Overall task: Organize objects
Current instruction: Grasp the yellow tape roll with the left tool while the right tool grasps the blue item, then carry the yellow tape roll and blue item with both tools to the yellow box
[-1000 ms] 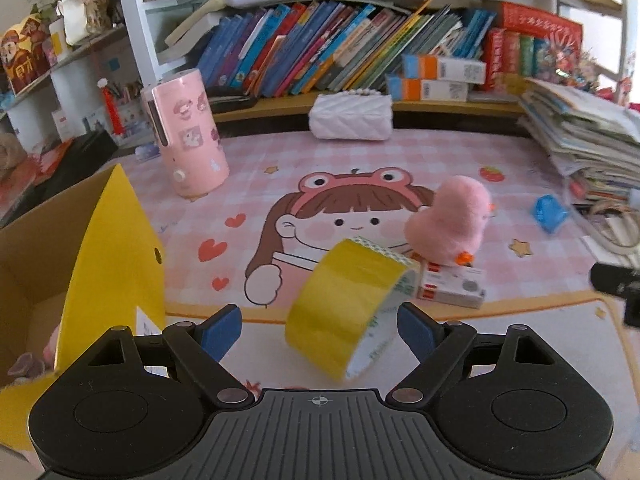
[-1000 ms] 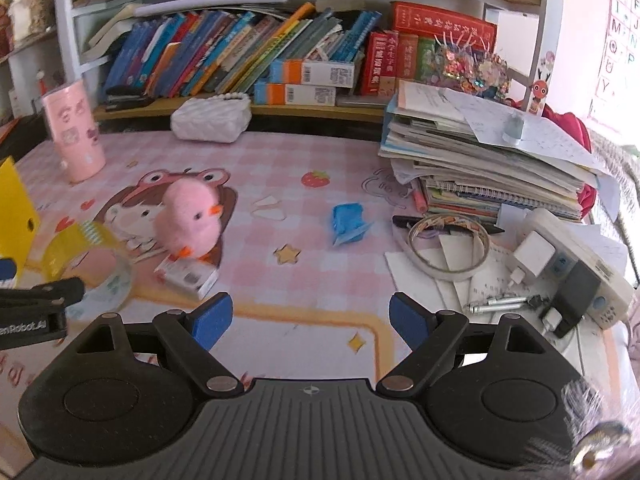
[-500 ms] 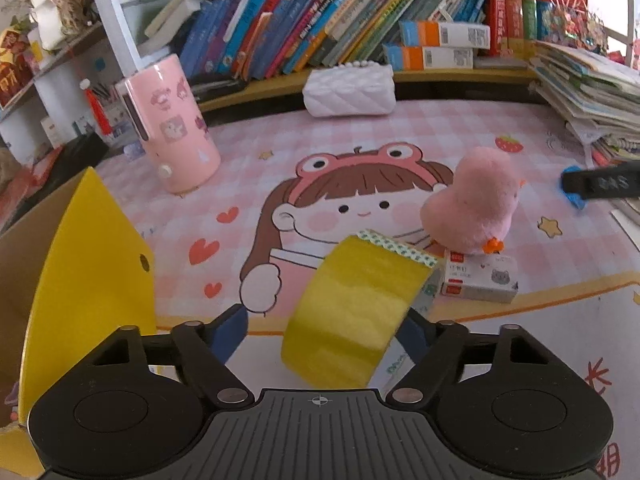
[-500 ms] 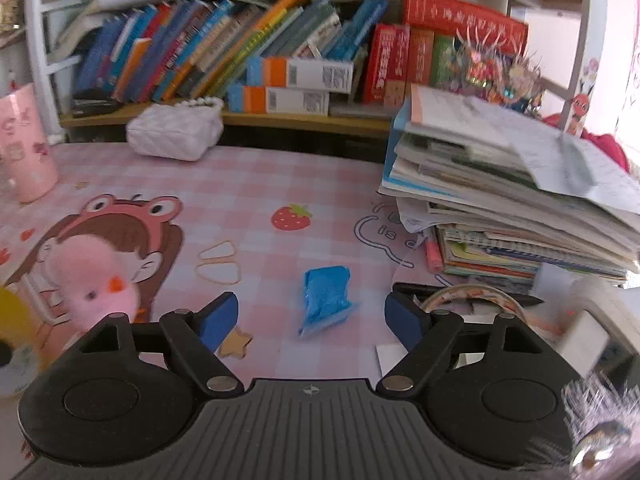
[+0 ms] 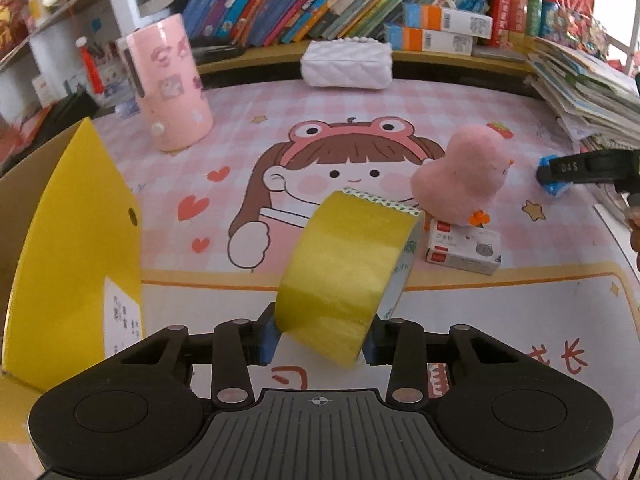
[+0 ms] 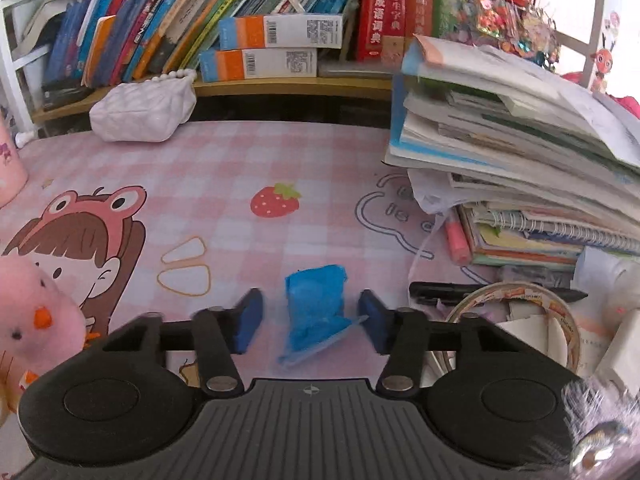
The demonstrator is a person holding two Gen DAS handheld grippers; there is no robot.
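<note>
Yellow tape roll (image 5: 352, 268) hides blue pads (image 5: 266, 342) (partly).

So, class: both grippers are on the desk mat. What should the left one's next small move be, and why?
Probably finish closing, then lift. The left gripper has its jaws closing with the yellow tape roll between them, pads at both its sides, and the open cardboard box waits just to its left. The right gripper is closing around the blue packet.
</note>
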